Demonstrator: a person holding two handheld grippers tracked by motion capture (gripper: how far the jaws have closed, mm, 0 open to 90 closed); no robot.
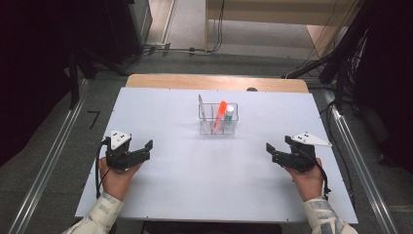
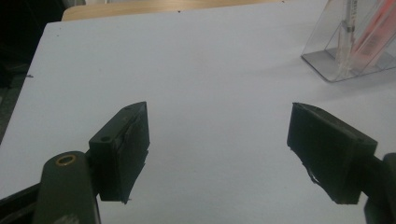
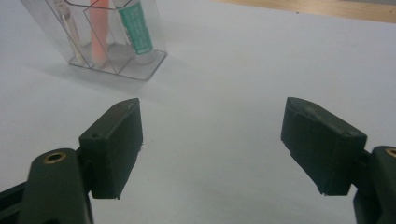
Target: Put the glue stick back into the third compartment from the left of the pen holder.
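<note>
1. Both grippers sit low over the white table (image 1: 160, 195), one at each near corner, nothing in either. The left gripper (image 1: 146, 147) has its jaws spread wide, and the right gripper (image 1: 271, 150) is just as released.
2. Ahead of them and between them stands the clear organizer (image 1: 218, 119), well apart from both. From the left gripper it lies forward and to the right; from the right gripper, forward and to the left.
3. Inside it: an orange marker (image 1: 220, 113) leaning at a tilt, a white tube with green print (image 3: 135, 28) upright beside it, and a thin clear pen (image 3: 65, 21) in the next compartment (its tip is hard to make out).
4. Judging the job ahead, it looks like a reach for the organizer's contents, not yet begun.
5. To do it well: come in from above, line the jaws across one item's top, and keep clear of the thin walls. The organizer looks light and could tip, so steadying it with the other gripper seems wise.
</note>
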